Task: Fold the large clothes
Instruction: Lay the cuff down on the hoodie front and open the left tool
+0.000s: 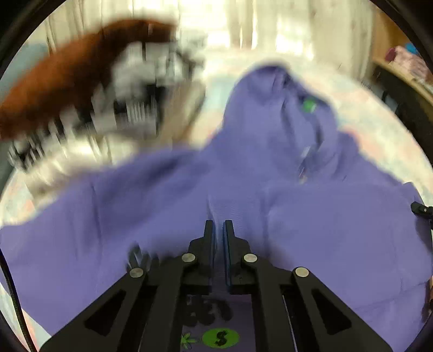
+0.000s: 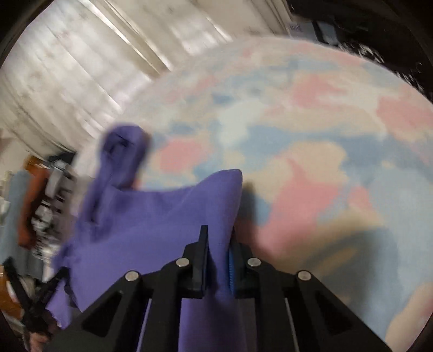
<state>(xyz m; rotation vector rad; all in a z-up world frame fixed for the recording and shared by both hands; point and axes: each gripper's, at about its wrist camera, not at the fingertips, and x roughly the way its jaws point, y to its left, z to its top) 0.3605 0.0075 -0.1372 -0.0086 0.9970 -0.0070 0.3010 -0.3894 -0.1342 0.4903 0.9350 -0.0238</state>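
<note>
A purple hoodie (image 1: 311,216) lies spread over the bed, its hood (image 1: 270,89) at the far end with a green patch (image 1: 308,105). A green dollar-sign print (image 1: 220,338) shows under my left gripper (image 1: 219,224), which is shut with a raised ridge of the purple cloth running into its tips. In the right wrist view my right gripper (image 2: 219,238) is shut on a lifted fold of the hoodie (image 2: 162,216), with cloth filling the gap between its fingers. The other gripper shows only as a blur with a rust-brown sleeve (image 1: 67,75).
A bedcover (image 2: 297,121) in pink, blue and cream patches spreads beneath the hoodie. Pale curtains (image 2: 67,67) hang behind the bed. A wooden shelf (image 1: 400,70) with small items stands at the far right. Dark objects (image 2: 351,24) sit past the bed's far edge.
</note>
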